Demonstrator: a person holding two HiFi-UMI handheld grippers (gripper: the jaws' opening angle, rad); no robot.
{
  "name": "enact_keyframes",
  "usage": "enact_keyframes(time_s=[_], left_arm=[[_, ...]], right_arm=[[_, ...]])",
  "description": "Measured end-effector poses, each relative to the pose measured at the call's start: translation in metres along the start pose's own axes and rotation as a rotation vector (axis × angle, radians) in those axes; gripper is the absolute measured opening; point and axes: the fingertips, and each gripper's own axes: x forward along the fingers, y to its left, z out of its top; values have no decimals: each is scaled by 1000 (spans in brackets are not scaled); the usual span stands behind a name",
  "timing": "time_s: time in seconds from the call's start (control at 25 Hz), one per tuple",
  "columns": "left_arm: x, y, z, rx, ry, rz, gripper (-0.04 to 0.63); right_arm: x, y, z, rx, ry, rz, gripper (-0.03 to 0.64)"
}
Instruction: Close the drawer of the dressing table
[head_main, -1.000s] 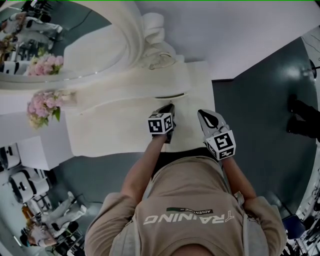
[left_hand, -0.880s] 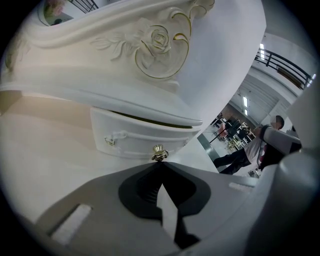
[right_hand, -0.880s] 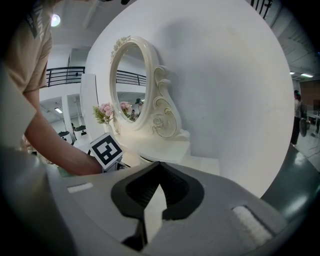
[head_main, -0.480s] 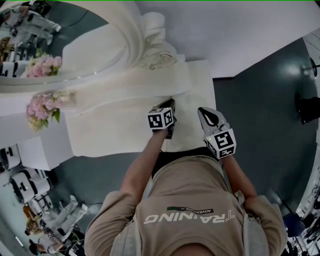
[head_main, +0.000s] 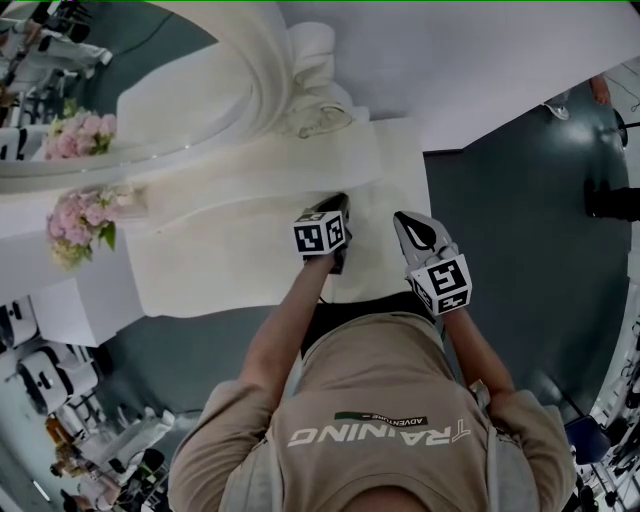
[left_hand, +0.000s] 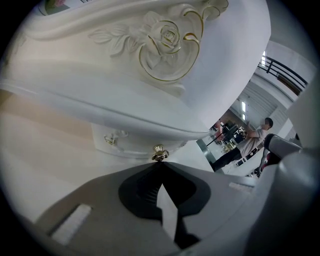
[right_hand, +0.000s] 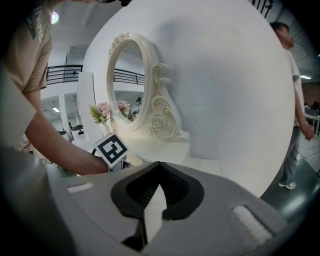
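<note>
The left claw (left_hand: 160, 164) was clenched, tips at the gold knob (left_hand: 159, 152) of the bench (head_main: 240, 255) drawer (left_hand: 127, 146); the right claw (right_hand: 159, 165) was clenched on nothing.

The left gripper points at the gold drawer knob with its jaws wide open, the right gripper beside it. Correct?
Not quite. The left gripper view shows the left gripper with jaws together, not wide open. The rest holds: it points at the gold drawer knob, the right gripper beside it.
</note>
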Motion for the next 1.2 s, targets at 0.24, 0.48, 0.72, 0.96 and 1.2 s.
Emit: enact_keyframes(time_s=[0.24,0.48,0.72,0.96,1.2], left_arm=[[-18,-3,-1,31,-9,-18,17],[-58,0,1,96,-49,-13,17],[-96,1,-7,127,-72,-19,17],[-129,0,-20,183,-70,-24,17],[-165,-6,-3,228,-153,-32,17]], right_arm=[[0,10,-2,3,10,-3,2],[5,25,3,-1,-6,7,2],[7,41,19,-13,-39,16,2],[7,63,27,9,-39,54,2],[1,74,33,0,-47,52,2]])
